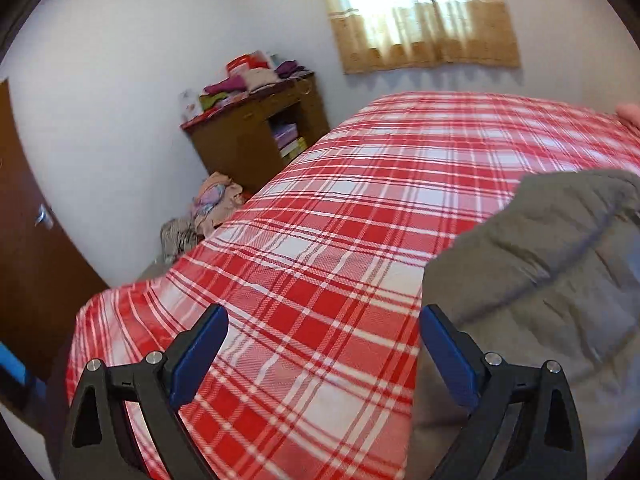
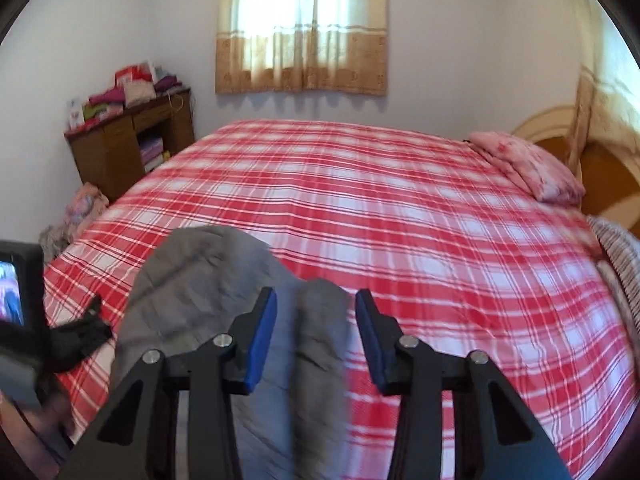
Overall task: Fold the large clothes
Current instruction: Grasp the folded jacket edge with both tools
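The left gripper (image 1: 322,344), jaws open and empty, hovers over the plaid bedspread (image 1: 320,208). To its right, a bunched grey garment (image 2: 208,296) lies at the bed's near edge. The right gripper (image 2: 316,336), jaws open, straddles it. Step in hand: the first grasp. The next move calls for closing on an edge.

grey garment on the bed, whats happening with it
A person with a handheld gripper in each hand is working on a grey padded garment lying bunched on the red plaid bedspread. Both the left gripper and the right gripper are open, holding nothing; the right hovers over the garment.
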A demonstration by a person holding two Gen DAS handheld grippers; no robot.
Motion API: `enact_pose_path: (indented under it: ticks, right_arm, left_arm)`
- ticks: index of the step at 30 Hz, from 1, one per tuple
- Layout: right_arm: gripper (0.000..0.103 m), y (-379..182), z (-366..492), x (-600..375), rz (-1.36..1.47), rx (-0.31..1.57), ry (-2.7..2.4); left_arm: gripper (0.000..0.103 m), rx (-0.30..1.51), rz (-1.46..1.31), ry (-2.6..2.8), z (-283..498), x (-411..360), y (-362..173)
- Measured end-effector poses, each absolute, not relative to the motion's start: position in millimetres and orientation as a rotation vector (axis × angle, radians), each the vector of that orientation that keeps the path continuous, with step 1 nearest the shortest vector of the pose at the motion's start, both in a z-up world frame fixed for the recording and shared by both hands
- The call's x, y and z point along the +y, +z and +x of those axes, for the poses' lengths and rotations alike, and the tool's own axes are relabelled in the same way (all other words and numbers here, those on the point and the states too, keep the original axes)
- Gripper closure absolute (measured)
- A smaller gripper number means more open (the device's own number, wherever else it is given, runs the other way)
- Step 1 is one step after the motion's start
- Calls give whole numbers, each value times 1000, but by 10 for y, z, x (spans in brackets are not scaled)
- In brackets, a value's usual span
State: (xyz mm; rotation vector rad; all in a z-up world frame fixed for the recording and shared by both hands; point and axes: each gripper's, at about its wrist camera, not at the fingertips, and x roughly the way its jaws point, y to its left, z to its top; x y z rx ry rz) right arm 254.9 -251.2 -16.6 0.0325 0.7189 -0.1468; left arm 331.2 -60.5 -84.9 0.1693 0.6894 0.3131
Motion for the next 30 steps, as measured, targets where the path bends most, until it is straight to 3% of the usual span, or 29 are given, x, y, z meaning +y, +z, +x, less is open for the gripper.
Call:
enact_pose_path:
  ticks: [5,11,17,30]
  right_arm:
    - [62,-735,2853,-2334,61,780,-194]
    - [65,-1231,2513,-2747,80,741,-304]
    - [63,-1409,2452,-2990,148,712,-321]
    - [61,-1573,2481,-2963,150,709,-311]
  left_arm:
    - [6,676,63,198,3364,-832,-887]
    - [6,661,139,25,3412,-1374,-1050]
    - [6,674,218,-30,3402,-1815,-1266]
    - [4,725,131,-64,3523,-1665,-1553]
